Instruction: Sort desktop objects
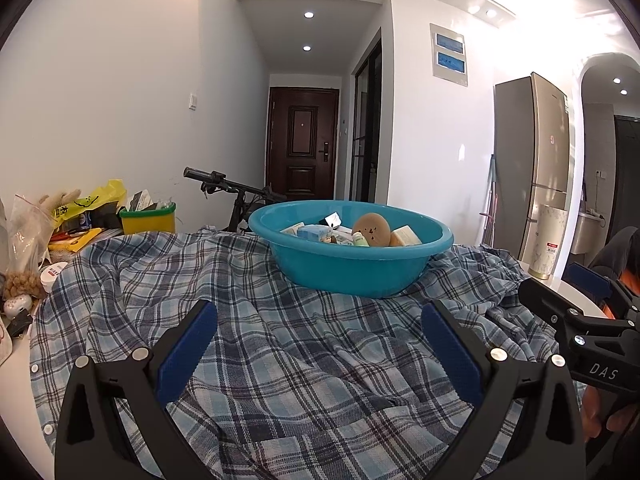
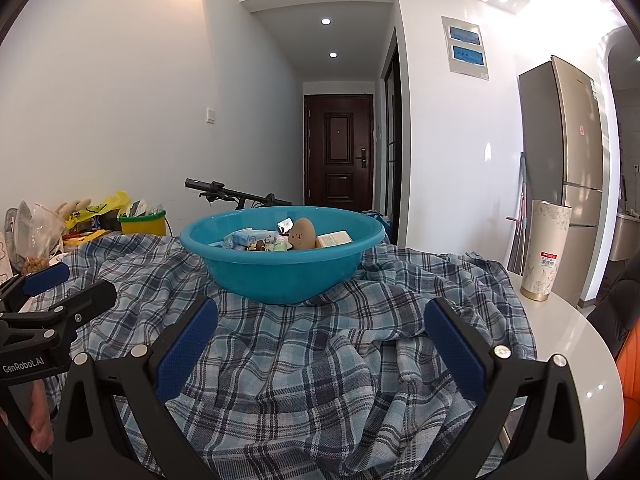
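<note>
- The left gripper (image 1: pixel 319 344) stood wide open at the bottom of the left wrist view, its blue-padded fingers (image 1: pixel 188 350) spread above the plaid cloth (image 1: pixel 304 380) and holding nothing.
- The right gripper (image 2: pixel 320 346) was likewise spread wide and empty at the bottom of the right wrist view, hovering over the same cloth.
- A teal plastic basin (image 1: pixel 352 268) sat on the cloth just above the centre of both views, beyond both sets of fingertips and apart from them.
- Inside the basin lay a heap of small items: a brown egg-shaped toy with a face (image 1: pixel 372 230), a pale box (image 1: pixel 406 236) touching it on the right, a light blue packet (image 1: pixel 314 234) to its left, and other bits too small to name.
- At the left edge, past the cloth, were a yellow-and-green container (image 1: pixel 148 220), a yellow plastic bag (image 1: pixel 94 202) and other clutter.
- A tall white patterned cylinder (image 2: pixel 546 248) stood upright on the bare white table (image 2: pixel 568 344), right of the cloth.
- Bicycle handlebars (image 1: pixel 224 184) showed behind the basin.
</note>
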{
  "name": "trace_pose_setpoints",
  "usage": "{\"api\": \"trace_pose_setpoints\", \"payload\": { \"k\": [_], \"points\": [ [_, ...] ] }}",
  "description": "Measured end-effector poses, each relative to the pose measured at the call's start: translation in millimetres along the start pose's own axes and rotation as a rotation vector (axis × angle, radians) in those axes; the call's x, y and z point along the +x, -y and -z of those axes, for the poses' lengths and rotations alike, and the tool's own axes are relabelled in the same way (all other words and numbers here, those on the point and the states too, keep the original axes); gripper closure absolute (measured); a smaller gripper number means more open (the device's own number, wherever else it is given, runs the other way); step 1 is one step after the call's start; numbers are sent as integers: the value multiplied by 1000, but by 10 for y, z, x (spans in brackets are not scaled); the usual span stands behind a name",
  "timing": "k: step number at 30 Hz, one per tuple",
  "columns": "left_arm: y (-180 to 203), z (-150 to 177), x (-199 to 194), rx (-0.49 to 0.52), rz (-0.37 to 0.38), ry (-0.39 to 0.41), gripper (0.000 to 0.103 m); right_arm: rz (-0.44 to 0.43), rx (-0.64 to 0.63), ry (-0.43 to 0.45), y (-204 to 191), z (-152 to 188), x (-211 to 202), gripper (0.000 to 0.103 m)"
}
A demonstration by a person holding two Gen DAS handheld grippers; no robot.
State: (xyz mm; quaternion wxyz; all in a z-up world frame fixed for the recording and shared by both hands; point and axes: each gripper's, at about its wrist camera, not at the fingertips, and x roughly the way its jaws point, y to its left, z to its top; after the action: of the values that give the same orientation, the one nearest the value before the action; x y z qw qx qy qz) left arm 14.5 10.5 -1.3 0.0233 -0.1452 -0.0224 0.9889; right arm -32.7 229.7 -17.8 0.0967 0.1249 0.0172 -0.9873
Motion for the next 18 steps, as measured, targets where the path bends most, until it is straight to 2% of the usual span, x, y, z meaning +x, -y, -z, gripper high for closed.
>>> {"api": "trace_pose_setpoints", "payload": {
  "k": [18],
  "points": [
    [1,-4,6,1,0,-2,0,-1,0,0,7,-1,0,0]
  ]
}}
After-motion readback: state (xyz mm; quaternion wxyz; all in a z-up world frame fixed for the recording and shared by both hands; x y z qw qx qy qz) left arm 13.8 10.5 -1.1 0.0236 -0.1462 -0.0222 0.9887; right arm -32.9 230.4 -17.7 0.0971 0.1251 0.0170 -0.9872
